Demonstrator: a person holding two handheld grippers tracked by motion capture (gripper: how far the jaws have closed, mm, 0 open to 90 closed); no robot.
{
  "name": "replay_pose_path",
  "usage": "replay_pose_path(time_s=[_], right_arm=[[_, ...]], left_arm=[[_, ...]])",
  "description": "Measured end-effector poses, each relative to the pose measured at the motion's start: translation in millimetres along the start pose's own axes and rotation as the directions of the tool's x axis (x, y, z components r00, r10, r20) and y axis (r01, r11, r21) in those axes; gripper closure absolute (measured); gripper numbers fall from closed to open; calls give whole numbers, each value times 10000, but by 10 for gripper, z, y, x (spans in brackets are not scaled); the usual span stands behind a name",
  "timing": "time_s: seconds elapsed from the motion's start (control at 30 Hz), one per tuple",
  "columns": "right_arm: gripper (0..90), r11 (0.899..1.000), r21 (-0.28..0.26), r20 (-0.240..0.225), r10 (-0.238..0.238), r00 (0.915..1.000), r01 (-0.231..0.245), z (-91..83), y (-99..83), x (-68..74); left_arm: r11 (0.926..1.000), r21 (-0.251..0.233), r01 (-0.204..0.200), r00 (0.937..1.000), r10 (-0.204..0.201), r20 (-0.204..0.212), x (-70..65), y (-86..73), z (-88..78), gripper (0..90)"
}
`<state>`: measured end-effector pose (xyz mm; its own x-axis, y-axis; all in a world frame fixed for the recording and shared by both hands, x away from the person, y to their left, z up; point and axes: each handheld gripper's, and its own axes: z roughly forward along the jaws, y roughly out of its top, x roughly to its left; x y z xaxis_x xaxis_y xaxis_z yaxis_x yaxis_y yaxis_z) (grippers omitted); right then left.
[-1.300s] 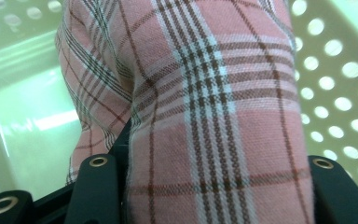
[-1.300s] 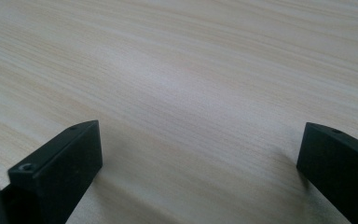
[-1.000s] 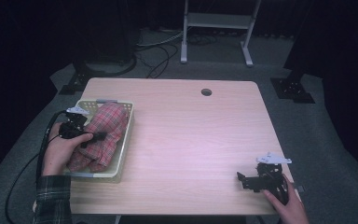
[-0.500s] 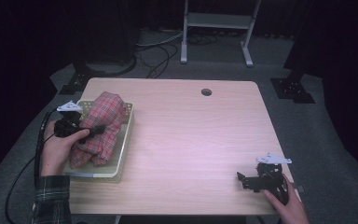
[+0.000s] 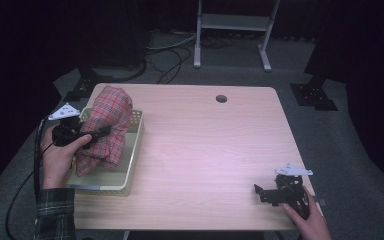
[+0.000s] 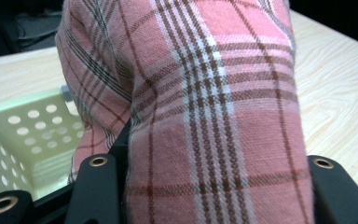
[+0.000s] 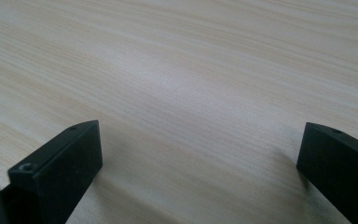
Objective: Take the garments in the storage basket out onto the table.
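High view: the left gripper [image 5: 97, 134] has its fingers pinched on a pink plaid cloth [image 5: 107, 122], which hangs bunched half out of the pale basket [image 5: 130, 160] at the bench's [image 5: 205, 150] left edge, so the lift-out looks underway. Left gripper view: cloth [image 6: 214, 116] is clamped between the fingers above the basket [image 6: 23, 130]; next it must clear the rim. Right gripper view: the fingers [image 7: 60, 163] stand spread over bare bench [image 7: 191, 70], idle.

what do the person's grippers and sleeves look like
Both the left gripper and the right gripper are black with blocky flat jaws and a pale grey three-cornered plate on top. A black cable trails from the left one. The left sleeve is dark plaid.
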<state>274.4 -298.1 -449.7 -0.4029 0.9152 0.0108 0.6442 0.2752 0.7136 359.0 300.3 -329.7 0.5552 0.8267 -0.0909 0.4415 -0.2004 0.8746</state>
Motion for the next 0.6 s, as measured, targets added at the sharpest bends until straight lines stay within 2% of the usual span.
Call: replay_pose_path(time_s=[0.13,0.23,0.37,0.4,0.5,0.6], right_arm=[[0,10000,0,-1,-2,10000,2,0,0,0],[0,10000,-1,-1,-1,10000,1,0,0,0],[0,10000,-1,-1,-1,10000,1,0,0,0],[0,10000,3,1,-2,10000,2,0,0,0],[0,10000,0,-1,-3,10000,3,0,0,0],[0,10000,-3,1,-4,10000,4,0,0,0]], left_arm=[[9984,-565,-49,10000,51,29,-19,29,-46,458],[9933,-1136,-199,9998,202,11,-41,54,-94,458],[9811,-1884,-443,9990,448,-18,-74,83,-152,458],[9736,-2209,-581,9983,590,-24,-91,91,-171,458],[9640,-2572,-672,9976,693,-7,-113,107,-200,458],[9579,-2784,-698,9974,726,-2,-135,127,-228,458]])
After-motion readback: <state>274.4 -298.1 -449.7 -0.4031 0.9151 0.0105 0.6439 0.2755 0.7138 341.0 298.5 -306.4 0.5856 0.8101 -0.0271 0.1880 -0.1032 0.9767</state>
